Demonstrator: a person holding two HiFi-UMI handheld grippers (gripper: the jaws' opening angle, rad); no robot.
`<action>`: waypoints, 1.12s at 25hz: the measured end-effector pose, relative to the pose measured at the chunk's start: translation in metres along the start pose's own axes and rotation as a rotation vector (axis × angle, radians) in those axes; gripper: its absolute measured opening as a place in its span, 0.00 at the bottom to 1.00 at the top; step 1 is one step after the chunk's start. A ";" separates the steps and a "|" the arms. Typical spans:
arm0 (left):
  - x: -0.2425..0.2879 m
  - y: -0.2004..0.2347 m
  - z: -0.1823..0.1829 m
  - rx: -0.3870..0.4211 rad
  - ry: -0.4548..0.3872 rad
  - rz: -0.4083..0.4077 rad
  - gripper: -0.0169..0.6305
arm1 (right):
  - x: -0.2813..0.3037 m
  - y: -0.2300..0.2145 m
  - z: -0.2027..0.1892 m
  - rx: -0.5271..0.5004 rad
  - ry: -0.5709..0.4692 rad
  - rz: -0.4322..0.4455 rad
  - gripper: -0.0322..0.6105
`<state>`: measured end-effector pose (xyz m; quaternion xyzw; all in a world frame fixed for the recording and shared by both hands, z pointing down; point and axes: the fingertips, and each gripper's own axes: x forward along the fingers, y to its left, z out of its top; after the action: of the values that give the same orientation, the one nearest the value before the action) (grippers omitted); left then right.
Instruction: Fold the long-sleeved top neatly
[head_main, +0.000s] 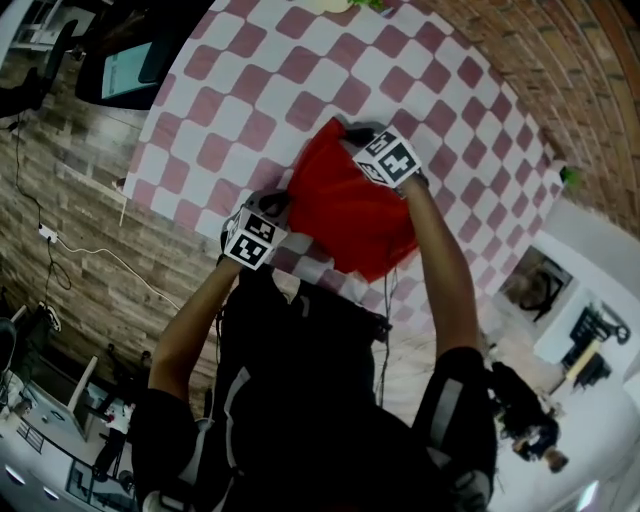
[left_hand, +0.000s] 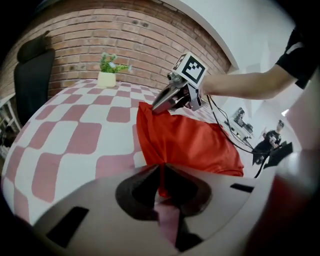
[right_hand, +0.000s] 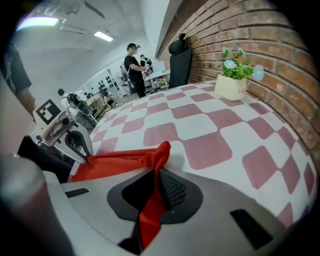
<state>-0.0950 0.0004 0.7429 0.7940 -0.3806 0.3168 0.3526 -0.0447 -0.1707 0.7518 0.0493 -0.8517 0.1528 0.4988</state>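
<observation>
The person is wearing a black short-sleeved shirt with grey stripes. The left gripper and right gripper are each carrying a black-and-white marker cube.

No legible txt, brand, nr or label in any view. Nearest to a sign: b/w square code patterns on the marker cube of the left gripper and on the marker cube of the right gripper, which are blocks only, no letters or digits. The lit screen past the table edge is too blurred to read.
</observation>
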 end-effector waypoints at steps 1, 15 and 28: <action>0.004 0.003 0.004 0.037 0.012 -0.021 0.08 | -0.005 -0.006 -0.004 0.024 -0.010 -0.015 0.10; 0.090 0.024 0.144 0.614 0.158 -0.175 0.08 | -0.098 -0.104 -0.110 0.442 -0.191 -0.245 0.09; 0.187 -0.053 0.237 0.960 0.186 -0.281 0.08 | -0.173 -0.121 -0.240 0.750 -0.341 -0.373 0.09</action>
<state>0.1002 -0.2359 0.7402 0.8785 -0.0485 0.4749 0.0199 0.2708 -0.2232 0.7371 0.4036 -0.7841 0.3482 0.3180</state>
